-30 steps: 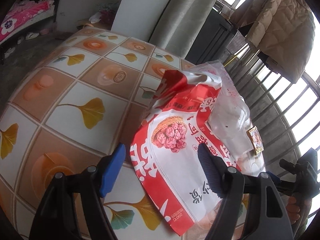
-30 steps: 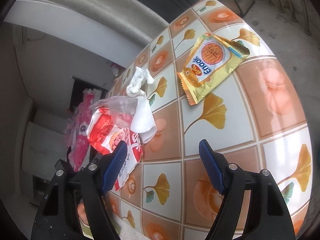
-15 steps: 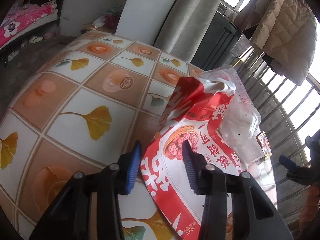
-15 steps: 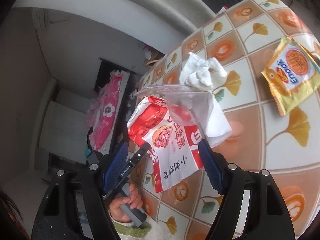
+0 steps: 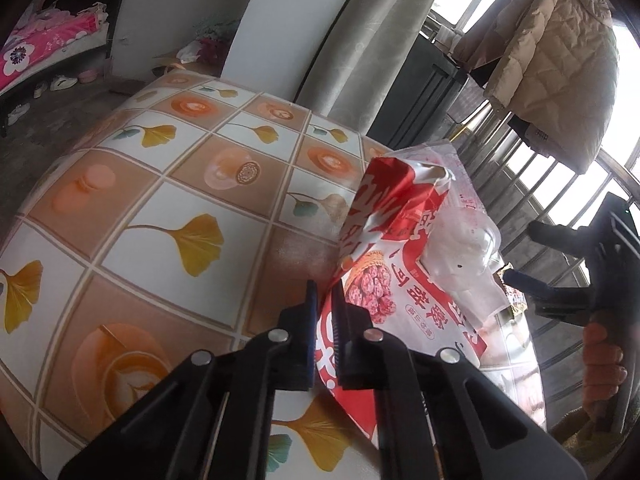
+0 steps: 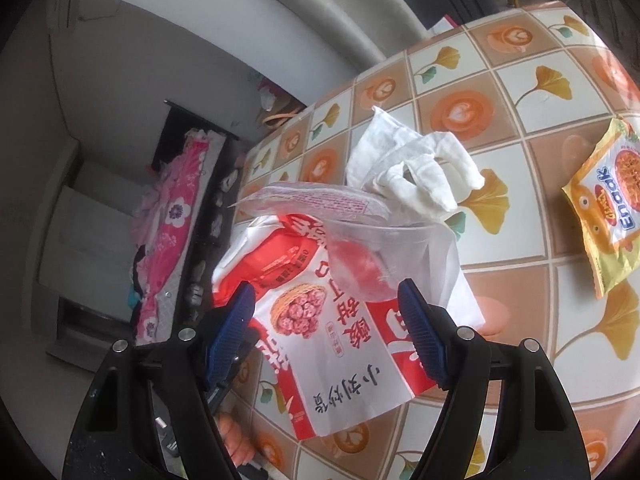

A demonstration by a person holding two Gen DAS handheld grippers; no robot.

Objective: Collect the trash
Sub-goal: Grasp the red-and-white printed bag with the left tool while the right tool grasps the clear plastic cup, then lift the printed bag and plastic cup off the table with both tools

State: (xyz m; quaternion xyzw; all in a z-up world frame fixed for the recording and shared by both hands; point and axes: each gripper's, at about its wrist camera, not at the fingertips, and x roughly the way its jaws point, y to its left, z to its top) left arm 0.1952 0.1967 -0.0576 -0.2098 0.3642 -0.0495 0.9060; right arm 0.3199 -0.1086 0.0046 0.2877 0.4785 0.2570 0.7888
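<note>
On the desk [image 5: 168,200] with its ginkgo-leaf tile cloth, the left gripper [image 5: 325,312] has just been closing and now pinches the edge of the red-and-white snack bag [image 6: 320,320], lifting that edge. A clear plastic cup [image 6: 360,248] lies on the bag, crumpled white tissue [image 6: 412,172] just behind it. Near the bag, the right gripper [image 6: 328,328] hovers with jaws wide apart, holding nothing. A yellow Enaak packet [image 6: 612,204] lies apart on the desk.

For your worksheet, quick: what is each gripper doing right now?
Left gripper: just closed, shut on the red bag.
Right gripper: open, holding nothing.
</note>
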